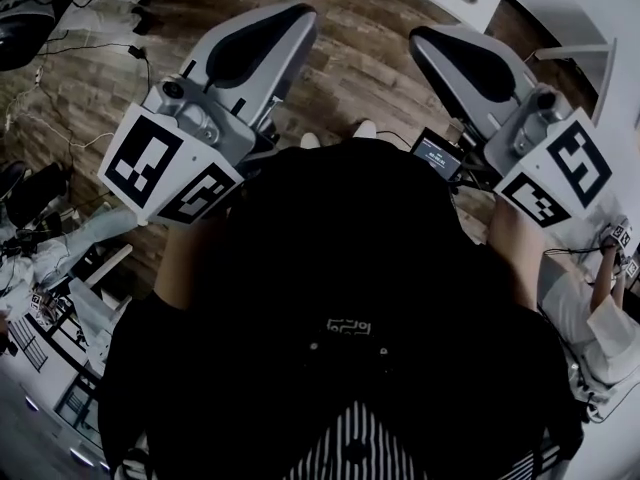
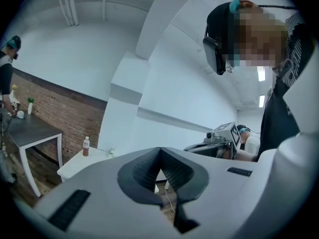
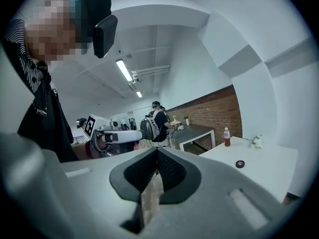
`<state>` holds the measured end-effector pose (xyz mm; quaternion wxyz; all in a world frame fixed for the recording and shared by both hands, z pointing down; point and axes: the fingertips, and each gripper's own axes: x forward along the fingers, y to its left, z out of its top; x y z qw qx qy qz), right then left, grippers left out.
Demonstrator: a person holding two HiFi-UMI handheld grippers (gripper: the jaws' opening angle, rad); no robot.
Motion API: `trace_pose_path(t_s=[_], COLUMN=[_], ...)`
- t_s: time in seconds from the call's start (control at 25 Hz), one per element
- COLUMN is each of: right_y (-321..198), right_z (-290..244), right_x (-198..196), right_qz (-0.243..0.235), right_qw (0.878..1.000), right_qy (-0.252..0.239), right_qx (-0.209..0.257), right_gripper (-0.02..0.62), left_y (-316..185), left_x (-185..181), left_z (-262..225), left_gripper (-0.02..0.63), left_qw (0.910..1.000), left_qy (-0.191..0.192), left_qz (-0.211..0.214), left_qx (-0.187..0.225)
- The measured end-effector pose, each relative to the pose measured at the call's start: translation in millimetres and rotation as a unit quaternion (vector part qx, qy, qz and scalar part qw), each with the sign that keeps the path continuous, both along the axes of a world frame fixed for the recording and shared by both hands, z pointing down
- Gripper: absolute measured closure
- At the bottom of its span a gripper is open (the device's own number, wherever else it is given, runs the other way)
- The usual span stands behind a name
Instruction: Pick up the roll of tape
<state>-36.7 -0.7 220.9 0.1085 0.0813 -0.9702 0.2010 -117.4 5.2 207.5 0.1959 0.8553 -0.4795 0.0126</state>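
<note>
Tape roll (image 3: 240, 164), a small dark ring, is lying flat on the white table (image 3: 271, 176) in the right gripper view, its hole facing up as far as so small a shape shows; being round, it is showing no long axis and pointing no particular way. Well apart from it, farther back on the same table, a bottle (image 3: 227, 136) is standing upright with its cap on, holding a brownish liquid. The right gripper (image 3: 157, 151) is staying away from the table with its jaws clenched together on nothing. The left gripper (image 2: 160, 151) is likewise closed tip to tip and empty. In the head view, both are being held out in front of the person's dark top (image 1: 340, 268), above a wooden floor (image 1: 340, 58).
</note>
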Motion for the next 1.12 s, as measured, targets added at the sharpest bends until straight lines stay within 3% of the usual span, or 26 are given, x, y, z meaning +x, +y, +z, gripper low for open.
trace_pose_path(t_s=[0.16, 0.44, 0.84, 1.12], right_y=[3, 8, 11, 5], right_z=[2, -1, -6, -8], right_x=[0, -3, -1, 20], right_qz=[0.0, 0.006, 0.026, 0.088], right_qw=[1.0, 1.0, 1.0, 0.995], right_qy=[-0.004, -0.001, 0.013, 0.04], right_qx=[-0.012, -0.015, -0.008, 0.009], right_gripper=[0.592, 0.592, 0.592, 0.592], left_y=[6, 21, 13, -1], left_x=[0, 11, 16, 32], left_z=[4, 6, 1, 4], left_gripper=[0.603, 0.603, 0.603, 0.603], left_qw=[0.9998, 0.9986, 0.9979, 0.992], left_qy=[-0.008, 0.012, 0.008, 0.03], left_qz=[-0.001, 0.026, 0.059, 0.123], left_qx=[-0.016, -0.043, -0.026, -0.003])
